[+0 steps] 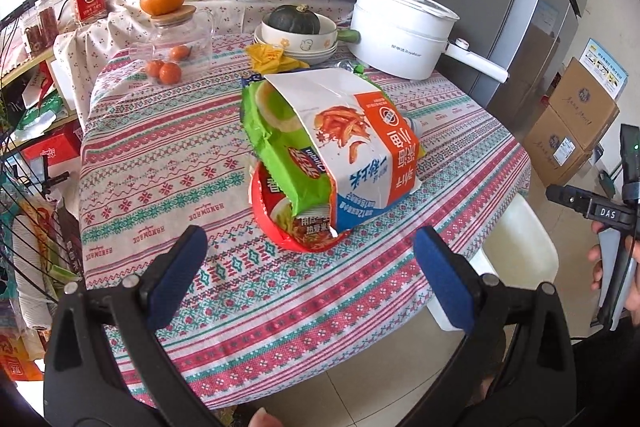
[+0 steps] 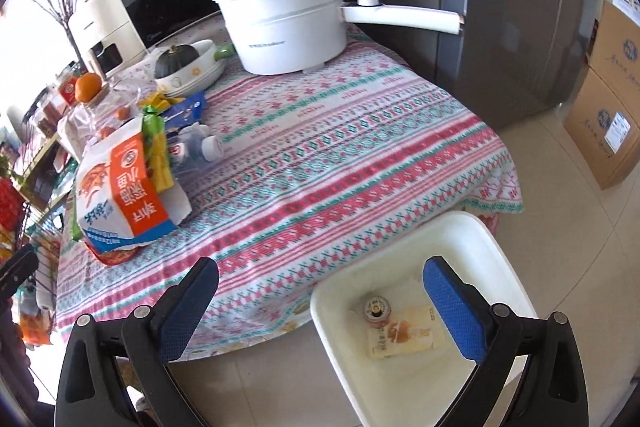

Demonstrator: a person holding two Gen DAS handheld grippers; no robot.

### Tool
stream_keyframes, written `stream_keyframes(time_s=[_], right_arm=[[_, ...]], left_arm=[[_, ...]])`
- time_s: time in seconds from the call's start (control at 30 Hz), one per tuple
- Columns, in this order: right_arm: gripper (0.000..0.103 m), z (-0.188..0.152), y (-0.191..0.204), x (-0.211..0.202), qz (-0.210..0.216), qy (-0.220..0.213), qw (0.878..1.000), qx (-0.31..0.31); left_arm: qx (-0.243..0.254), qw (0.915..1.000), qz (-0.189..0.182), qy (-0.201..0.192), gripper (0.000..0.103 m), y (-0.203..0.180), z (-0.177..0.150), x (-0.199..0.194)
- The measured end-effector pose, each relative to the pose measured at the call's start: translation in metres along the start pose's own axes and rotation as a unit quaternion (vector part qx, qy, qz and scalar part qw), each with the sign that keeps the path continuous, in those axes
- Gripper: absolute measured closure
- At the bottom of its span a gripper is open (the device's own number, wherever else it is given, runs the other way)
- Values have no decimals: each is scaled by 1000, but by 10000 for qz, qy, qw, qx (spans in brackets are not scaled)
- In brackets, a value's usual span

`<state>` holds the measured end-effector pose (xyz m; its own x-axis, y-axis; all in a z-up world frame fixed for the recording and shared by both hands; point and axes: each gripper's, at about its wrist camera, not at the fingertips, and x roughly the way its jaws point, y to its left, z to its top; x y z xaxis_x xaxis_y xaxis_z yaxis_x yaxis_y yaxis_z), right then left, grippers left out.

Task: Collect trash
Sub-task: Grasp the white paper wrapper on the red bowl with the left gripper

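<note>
Left wrist view: the left gripper (image 1: 310, 259) hangs with its jaws spread wide and empty above the near edge of the patterned tablecloth (image 1: 160, 163); just ahead of it, between the line of the two fingers, a red noodle bowl (image 1: 276, 223) holds a green wrapper (image 1: 280, 155) and a white-and-orange bag (image 1: 360, 139). The right gripper (image 2: 320, 291) is likewise wide open and empty, over the white bin (image 2: 404, 255) beside the table, where a can (image 2: 378, 307) and a small carton (image 2: 408, 335) lie just inside its right finger.

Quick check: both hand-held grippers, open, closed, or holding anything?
Left hand-held gripper: open, holding nothing.
Right hand-held gripper: open, holding nothing.
</note>
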<state>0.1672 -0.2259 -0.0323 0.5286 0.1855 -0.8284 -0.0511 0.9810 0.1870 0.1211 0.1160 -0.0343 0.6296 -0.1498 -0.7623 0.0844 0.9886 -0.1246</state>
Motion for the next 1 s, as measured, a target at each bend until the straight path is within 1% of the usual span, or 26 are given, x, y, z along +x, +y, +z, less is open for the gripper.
stream_keyframes(time_s=[0.1,0.13,0.2,0.27,0.3,0.37,0.53,0.57,0.67,0.7,0.8,0.87,0.9,0.97,1.0], right_arm=[[0,7,19,2,120,-10,9996,-261],[0,10,25,2,145,-15,9993,-348],[0,15,34,3,160,-34,9986,-506],[0,19,40,4,173,-61,9980,-602],[0,21,42,4,190,-69,9979,-611],[0,25,44,6,240,-77,9980,-574],[0,29,44,13,252,-14,9983,-534],[0,29,43,15,229,8,9982,-556],[0,26,41,19,140,70,9978,-638],[0,25,40,20,112,87,9977,-656],[0,24,35,20,62,119,9978,-645],[0,23,31,20,50,126,9980,-610],[0,23,30,19,44,128,9981,-595],[0,23,28,18,34,129,9983,-576],[0,22,27,18,27,129,9983,-572]], left_arm=[[15,10000,-47,56,1,2,5,10],[-33,10000,-82,7,1,2,8,10],[-230,9991,-322,-145,1,4,18,9],[-524,9963,-598,-328,1,7,28,9],[-659,9945,-717,-379,1,8,32,11],[-802,9919,-917,-369,5,6,38,19],[-1035,9886,-1096,-46,23,3,44,50],[-1118,9869,-1159,16,28,4,44,56],[-1376,9804,-1402,161,35,6,45,70],[-1481,9773,-1502,206,39,7,45,73],[-1773,9676,-1780,269,59,7,45,80],[-1920,9608,-1978,295,86,6,45,82],[-1949,9575,-2106,296,88,4,44,82],[-1879,9564,-2224,247,95,-3,46,78],[-1798,9566,-2283,225,97,-8,47,75]])
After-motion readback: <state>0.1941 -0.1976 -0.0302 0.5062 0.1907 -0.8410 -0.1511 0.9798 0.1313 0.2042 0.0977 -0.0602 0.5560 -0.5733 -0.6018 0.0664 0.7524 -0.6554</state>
